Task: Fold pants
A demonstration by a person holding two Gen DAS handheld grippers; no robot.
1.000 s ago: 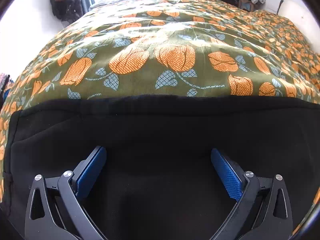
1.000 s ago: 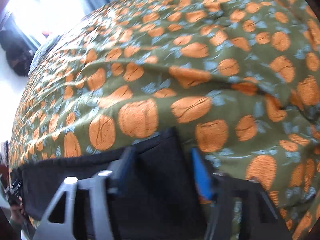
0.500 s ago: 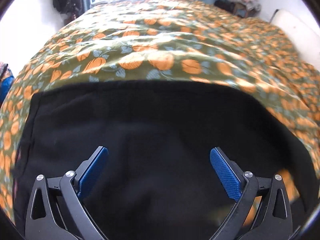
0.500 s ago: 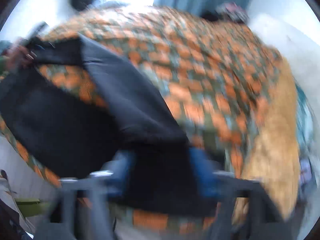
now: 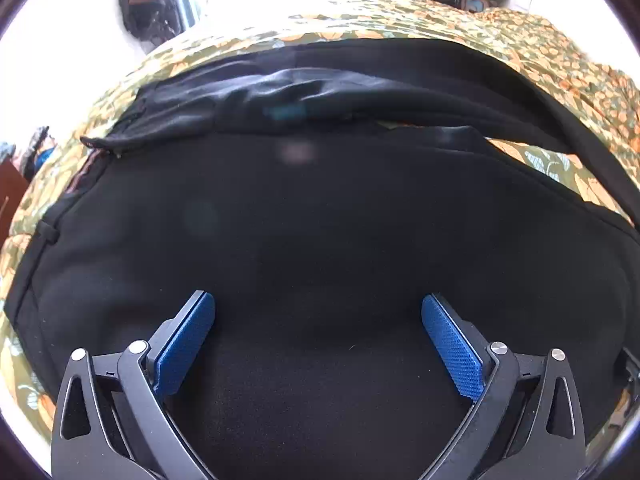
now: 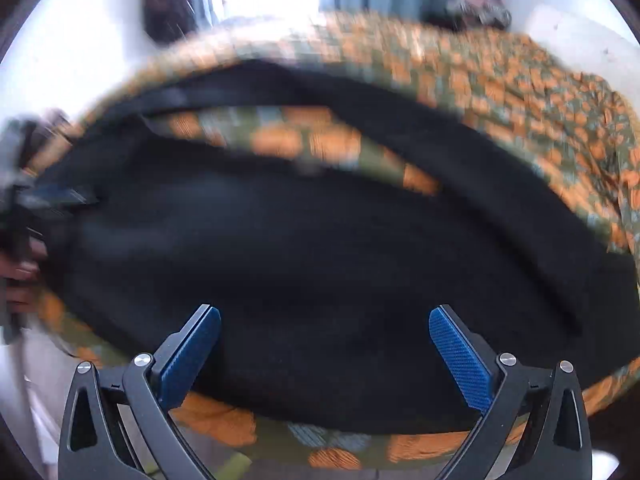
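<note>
Across the orange-flowered bedspread [image 5: 540, 36] the black pants [image 5: 320, 240] fill mid-frame, and I hold my left gripper [image 5: 318, 344] wide while my right gripper [image 6: 324, 354], jaws just sprung apart and empty, lets the fold settle.

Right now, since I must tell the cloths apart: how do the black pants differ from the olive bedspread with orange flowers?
The black pants are plain; the olive bedspread with orange flowers is printed all over. The pants lie on top in overlapping layers; the bedspread lies beneath, spread far wider. Both are soft, rumpled cloth.
</note>
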